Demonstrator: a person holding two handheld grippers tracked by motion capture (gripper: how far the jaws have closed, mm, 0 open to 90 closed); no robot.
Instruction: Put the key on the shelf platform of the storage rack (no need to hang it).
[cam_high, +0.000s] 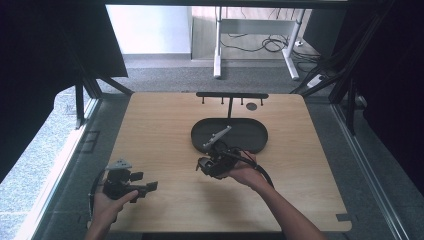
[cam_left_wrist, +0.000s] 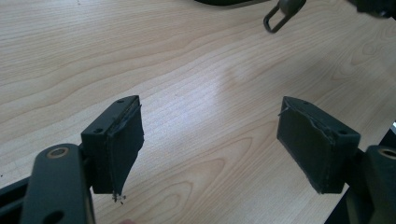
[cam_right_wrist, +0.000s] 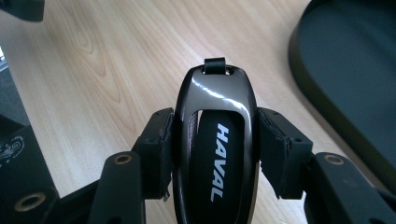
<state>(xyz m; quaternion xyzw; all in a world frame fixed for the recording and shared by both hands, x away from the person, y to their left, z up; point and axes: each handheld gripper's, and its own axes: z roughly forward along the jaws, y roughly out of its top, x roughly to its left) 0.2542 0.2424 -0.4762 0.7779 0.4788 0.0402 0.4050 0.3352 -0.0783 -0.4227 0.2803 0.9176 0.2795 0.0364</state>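
Currently a glossy black "HAVAL" car key fob (cam_right_wrist: 217, 149) is clamped between the right gripper (cam_right_wrist: 215, 149) jaws just beside the dark oval tray (cam_high: 255, 132); the left gripper (cam_left_wrist: 210, 149) is held apart over bare wood; the squeeze should be kept steady, since the glossy shell could slip

The setting is looking like a lab or office test bay. A wooden desk (cam_high: 165, 130) is sitting inside a black frame (cam_high: 352, 95) with dark curtains (cam_high: 45, 65). Grey carpet (cam_high: 165, 77), loose cables (cam_high: 272, 45) and another desk's white legs (cam_high: 218, 45) are showing behind.
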